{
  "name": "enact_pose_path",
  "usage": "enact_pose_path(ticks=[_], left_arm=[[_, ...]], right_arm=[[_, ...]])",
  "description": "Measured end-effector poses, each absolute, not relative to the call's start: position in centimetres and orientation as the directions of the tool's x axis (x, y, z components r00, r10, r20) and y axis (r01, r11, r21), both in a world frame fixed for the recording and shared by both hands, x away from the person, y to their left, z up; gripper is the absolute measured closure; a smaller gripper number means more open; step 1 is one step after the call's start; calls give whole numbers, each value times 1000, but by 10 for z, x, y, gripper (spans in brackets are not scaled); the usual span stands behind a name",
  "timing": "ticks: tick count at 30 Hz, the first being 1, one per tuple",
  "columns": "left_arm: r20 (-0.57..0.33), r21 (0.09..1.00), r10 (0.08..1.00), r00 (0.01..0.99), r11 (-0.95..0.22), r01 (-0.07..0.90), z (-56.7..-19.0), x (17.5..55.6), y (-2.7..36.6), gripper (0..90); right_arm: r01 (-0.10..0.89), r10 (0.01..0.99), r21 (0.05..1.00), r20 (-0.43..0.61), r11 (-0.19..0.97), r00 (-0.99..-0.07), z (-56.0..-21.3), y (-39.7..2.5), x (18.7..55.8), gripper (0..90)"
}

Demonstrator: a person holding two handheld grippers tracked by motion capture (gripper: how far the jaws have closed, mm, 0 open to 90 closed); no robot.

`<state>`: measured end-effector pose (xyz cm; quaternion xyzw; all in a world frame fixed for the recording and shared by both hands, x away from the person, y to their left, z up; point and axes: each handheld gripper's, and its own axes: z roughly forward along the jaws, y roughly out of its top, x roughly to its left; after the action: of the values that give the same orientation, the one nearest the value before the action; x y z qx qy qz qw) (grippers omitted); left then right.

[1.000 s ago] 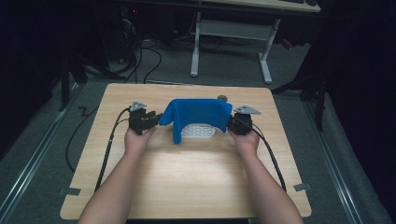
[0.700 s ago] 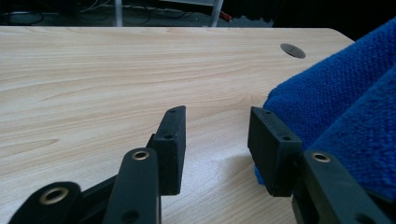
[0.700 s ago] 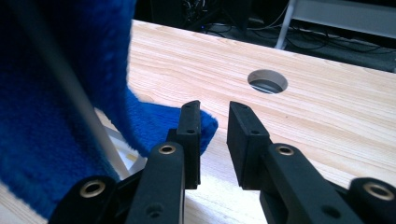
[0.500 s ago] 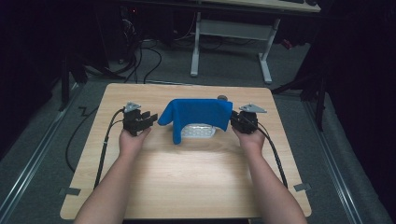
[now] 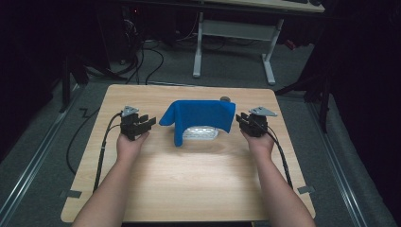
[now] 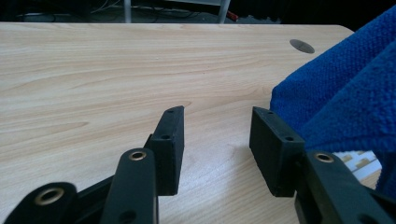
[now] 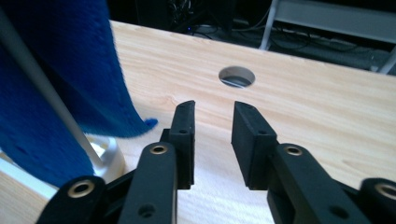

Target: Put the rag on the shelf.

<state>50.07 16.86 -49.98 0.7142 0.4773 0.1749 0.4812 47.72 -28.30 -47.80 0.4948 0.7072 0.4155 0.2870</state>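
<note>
High view: blue terry cloth [image 5: 201,117] draped over white plastic rack [image 5: 201,133], table centre | L gripper [image 5: 138,125] just left of cloth, jaws apart, holding nothing | R gripper [image 5: 246,124] just right of cloth edge, jaws apart, holding nothing | light wooden tabletop [image 5: 189,179] w/ round cable hole [image 7: 236,76] beyond R jaws.

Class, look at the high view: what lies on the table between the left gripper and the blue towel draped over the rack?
Nothing. In the high view, bare wooden table separates the left gripper from the blue towel; its jaws stand open.
</note>
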Motion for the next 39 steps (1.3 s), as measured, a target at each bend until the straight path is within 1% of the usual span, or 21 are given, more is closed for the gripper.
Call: enact_pose_path(ticks=[5, 7, 10, 14, 17, 19, 20, 21, 23, 25, 26, 28, 30, 31, 32, 33, 34, 35, 36, 39], left_arm=[[-189, 860, 856, 481, -93, 503, -497, 492, 173, 535], [-185, 858, 858, 479, -97, 505, -496, 487, 174, 527], [-170, 858, 861, 479, -110, 501, -495, 477, 174, 503], [-167, 861, 858, 486, -113, 496, -497, 457, 175, 482], [-163, 858, 854, 494, -125, 499, -500, 441, 177, 473], [-163, 858, 852, 497, -126, 498, -501, 435, 177, 467], [-160, 854, 849, 504, -137, 502, -503, 423, 178, 467], [-159, 853, 845, 510, -143, 502, -503, 417, 178, 466], [-164, 847, 837, 522, -152, 509, -505, 405, 178, 464], [-167, 844, 830, 531, -158, 512, -507, 398, 178, 460], [-180, 838, 819, 546, -163, 520, -508, 383, 177, 459], [-197, 833, 801, 565, -167, 527, -510, 368, 174, 456], [-178, 830, 793, 583, -198, 522, -512, 351, 170, 451], [-178, 830, 793, 583, -198, 522, -512, 351, 170, 449], [-164, 832, 787, 595, -213, 511, -518, 333, 165, 447], [-164, 832, 787, 595, -213, 511, -518, 333, 165, 446], [-174, 823, 780, 601, -220, 524, -528, 315, 159, 450], [-205, 797, 765, 611, -232, 558, -530, 311, 154, 454], [-227, 788, 749, 623, -234, 569, -530, 307, 150, 443], [-208, 791, 741, 638, -256, 556, -532, 298, 140, 440]], right_arm=[[449, 939, 877, -6, 170, -344, -480, -289, 468, 671], [460, 939, 871, -6, 173, -343, -481, -290, 463, 624], [437, 939, 884, -6, 166, -344, -481, -292, 452, 594], [441, 933, 880, -11, 180, -359, -476, -291, 436, 538], [392, 929, 896, -54, 207, -367, -476, -289, 419, 523], [419, 923, 877, -64, 233, -378, -476, -287, 410, 494], [423, 920, 875, -58, 234, -387, -477, -285, 404, 486], [402, 915, 884, -66, 239, -399, -478, -284, 398, 485], [375, 914, 890, -101, 260, -393, -479, -280, 384, 466], [374, 908, 885, -114, 278, -404, -481, -276, 372, 444], [383, 905, 880, -109, 280, -412, -482, -274, 367, 439], [398, 898, 873, -95, 282, -429, -486, -270, 357, 436], [401, 889, 865, -102, 301, -446, -490, -265, 346, 439], [401, 885, 862, -107, 310, -453, -492, -263, 341, 440], [404, 884, 859, -109, 314, -454, -494, -261, 335, 447], [404, 884, 859, -109, 314, -454, -494, -261, 335, 447], [404, 876, 862, -90, 307, -475, -501, -259, 324, 451], [416, 871, 852, -88, 318, -484, -503, -257, 319, 452], [425, 871, 845, -92, 324, -482, -503, -256, 314, 454], [436, 876, 846, -72, 307, -476, -504, -255, 303, 458]])
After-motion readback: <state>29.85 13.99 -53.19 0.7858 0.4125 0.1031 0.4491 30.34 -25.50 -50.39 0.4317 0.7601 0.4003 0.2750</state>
